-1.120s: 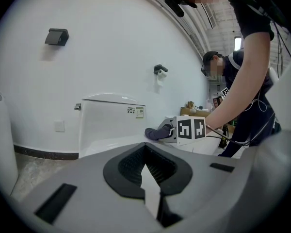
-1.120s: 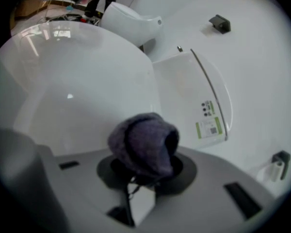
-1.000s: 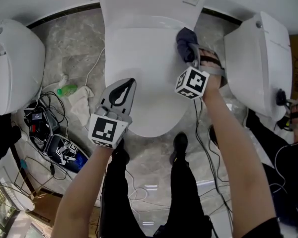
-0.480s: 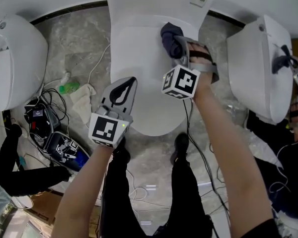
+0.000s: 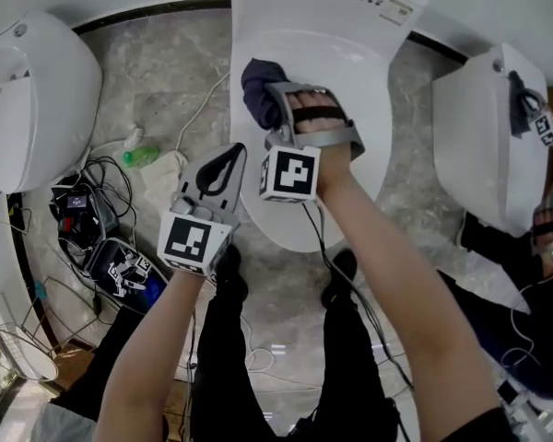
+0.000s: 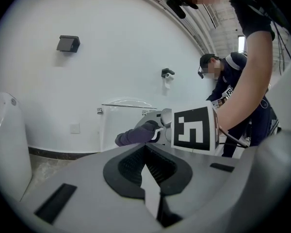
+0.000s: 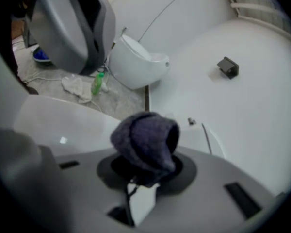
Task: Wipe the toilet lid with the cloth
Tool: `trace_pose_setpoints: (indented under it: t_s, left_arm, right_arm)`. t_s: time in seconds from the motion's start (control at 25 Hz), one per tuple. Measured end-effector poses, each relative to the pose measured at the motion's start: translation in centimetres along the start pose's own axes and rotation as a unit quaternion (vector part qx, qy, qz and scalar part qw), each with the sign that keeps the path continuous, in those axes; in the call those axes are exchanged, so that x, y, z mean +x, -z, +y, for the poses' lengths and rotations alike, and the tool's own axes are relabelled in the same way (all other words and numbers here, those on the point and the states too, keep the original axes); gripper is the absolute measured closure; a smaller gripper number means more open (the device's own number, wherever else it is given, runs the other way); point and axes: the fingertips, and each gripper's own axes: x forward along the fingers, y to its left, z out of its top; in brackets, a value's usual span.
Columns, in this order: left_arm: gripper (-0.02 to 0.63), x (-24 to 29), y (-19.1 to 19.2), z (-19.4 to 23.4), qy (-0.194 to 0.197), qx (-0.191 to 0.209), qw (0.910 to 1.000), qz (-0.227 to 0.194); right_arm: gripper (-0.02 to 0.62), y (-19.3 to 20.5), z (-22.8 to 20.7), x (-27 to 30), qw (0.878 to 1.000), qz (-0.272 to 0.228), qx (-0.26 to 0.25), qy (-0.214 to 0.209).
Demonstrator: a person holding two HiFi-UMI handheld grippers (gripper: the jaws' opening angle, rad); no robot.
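Toilet lid [image 5: 336,67]: smooth, glossy white; plastic or ceramic, can't tell which. Cloth [image 5: 256,86]: dark navy, fuzzy matt fabric. Left claw [image 5: 237,155] and right claw [image 5: 275,101]: matt grey moulded plastic. The left one's pads [image 6: 131,168] are black, ribbed and rubbery-looking. Floor [image 5: 157,72]: grey veined stone tile, slight sheen. Rag [image 5: 166,175]: white crumpled cloth.

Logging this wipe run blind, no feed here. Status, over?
Right gripper shut on dark cloth, cloth on toilet lid, left rear. Left gripper shut, empty, by lid's left edge. Nothing else on lid.
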Motion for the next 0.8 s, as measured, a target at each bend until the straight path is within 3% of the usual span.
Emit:
trace_pose_setpoints:
  t_s: [0.2,0.36,0.8]
  left_arm:
    - [0.597,-1.4,0.5,1.7,-0.017,-0.002,0.9999,-0.001]
    - [0.597,-2.0,0.8,1.2,-0.009,-0.012,0.9999,0.003]
    - [0.597,-0.6,1.2,-0.1,0.004,0.003,1.0000,0.000]
  right_arm:
    - [0.497,-2.5,2.1,0.8,1.000,-0.004,-0.017,-0.018]
    - [0.497,-2.8,3.6,1.4,0.999,0.006,-0.022,-0.038]
    - [0.497,3.9,4.6,0.1,0.998,0.050,-0.015,-0.039]
